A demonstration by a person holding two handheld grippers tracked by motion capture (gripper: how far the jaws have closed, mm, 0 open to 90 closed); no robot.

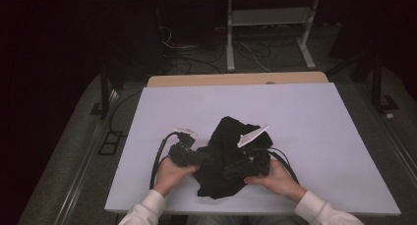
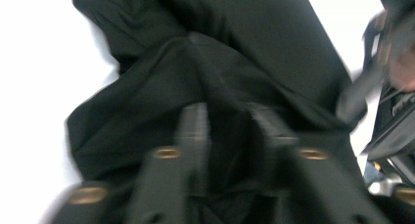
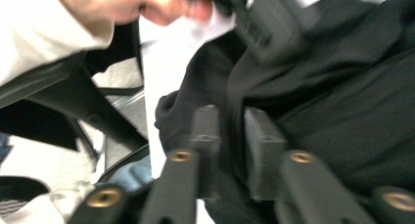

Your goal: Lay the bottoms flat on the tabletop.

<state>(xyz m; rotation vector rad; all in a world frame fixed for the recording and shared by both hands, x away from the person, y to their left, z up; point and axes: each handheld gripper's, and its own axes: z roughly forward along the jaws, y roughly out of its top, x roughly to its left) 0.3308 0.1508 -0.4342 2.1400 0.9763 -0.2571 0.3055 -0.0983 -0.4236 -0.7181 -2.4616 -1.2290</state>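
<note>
- a white table (image 1: 314, 136) spreads wide under the high view, with a bare wooden strip (image 1: 236, 79) along its far edge and dark floor around it.
- a crumpled black cloth (image 1: 227, 151) lies on the near middle of the table, bunched up between the two hands.
- the left hand (image 1: 171, 175), in a white sleeve, holds the left gripper (image 2: 230, 121) at the cloth's left edge; in the left gripper view its jaws stand close together with a fold of the cloth pinched between them.
- the right hand (image 1: 273, 178) holds the right gripper (image 3: 231, 131) against the cloth's right side; its jaws too are drawn near each other, clamping a ridge of the black cloth.
- a white tag (image 1: 252, 135) sticks up at the top of the cloth.
</note>
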